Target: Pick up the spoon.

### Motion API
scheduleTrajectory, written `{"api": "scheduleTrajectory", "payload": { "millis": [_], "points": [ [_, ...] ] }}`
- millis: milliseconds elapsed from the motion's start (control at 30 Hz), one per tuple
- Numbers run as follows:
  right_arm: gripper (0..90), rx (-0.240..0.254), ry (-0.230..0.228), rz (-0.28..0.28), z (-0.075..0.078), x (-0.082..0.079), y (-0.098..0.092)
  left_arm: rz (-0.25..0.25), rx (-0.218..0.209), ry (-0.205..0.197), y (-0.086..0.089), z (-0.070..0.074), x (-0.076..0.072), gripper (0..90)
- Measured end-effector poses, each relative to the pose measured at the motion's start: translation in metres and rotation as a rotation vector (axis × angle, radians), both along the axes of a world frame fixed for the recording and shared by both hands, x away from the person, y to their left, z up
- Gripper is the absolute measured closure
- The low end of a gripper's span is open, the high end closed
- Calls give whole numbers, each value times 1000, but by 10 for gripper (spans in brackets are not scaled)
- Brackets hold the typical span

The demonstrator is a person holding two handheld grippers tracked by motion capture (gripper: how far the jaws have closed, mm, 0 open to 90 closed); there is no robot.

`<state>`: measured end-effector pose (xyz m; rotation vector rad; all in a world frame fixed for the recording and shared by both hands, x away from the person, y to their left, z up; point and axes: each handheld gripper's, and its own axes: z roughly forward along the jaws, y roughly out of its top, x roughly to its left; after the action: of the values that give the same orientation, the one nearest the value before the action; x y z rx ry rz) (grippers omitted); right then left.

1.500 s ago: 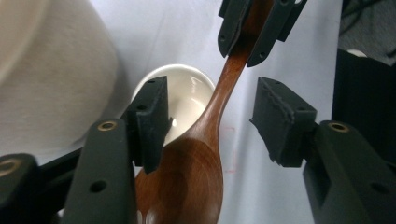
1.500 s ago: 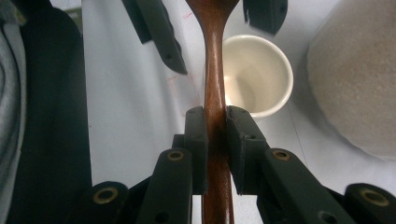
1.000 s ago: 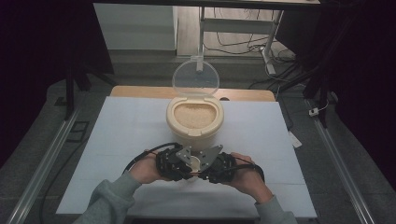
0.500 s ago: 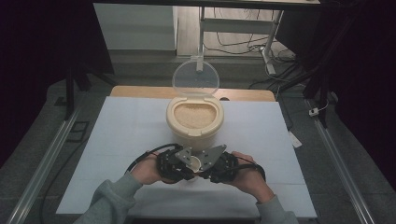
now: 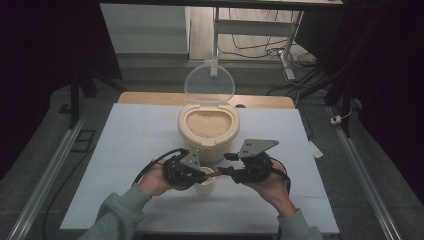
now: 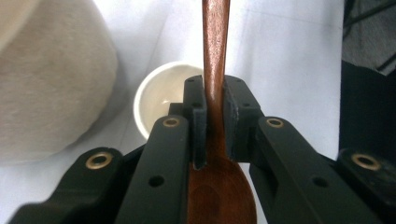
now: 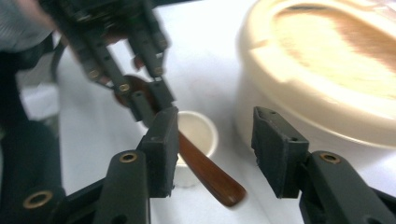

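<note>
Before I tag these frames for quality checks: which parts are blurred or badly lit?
High view: dark surroundings, the table evenly lit. Left gripper view: the spoon sharp, the rice container soft and pale. Right gripper view: the left claw smeared, the container's rim washed out, the cup slightly soft.

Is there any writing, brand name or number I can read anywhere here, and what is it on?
None can be read.
The cream container of grain, its clear lid, the small white cup and the wooden spoon all look plain.
The left gripper and right gripper show only screws and holes.
A small white tag at the table's edge is too small to read.
</note>
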<state>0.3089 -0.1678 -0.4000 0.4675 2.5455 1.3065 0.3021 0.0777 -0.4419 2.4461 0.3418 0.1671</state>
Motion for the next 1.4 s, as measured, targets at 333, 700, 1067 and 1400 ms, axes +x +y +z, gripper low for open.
{"api": "scheduleTrajectory", "payload": {
  "millis": [333,700,1067,1400],
  "points": [
    [379,114,19,-187,-3,-2,-19,49,-51,-41,8,3,-2,798],
    [333,173,21,-252,-8,-11,-19,113,-150,-130,15,15,-9,798],
    [333,179,32,-258,-18,-14,-6,127,-159,-152,11,13,-11,797],
    [391,248,51,-285,-22,-18,3,121,-149,-175,2,10,-16,797]
  ]
}}
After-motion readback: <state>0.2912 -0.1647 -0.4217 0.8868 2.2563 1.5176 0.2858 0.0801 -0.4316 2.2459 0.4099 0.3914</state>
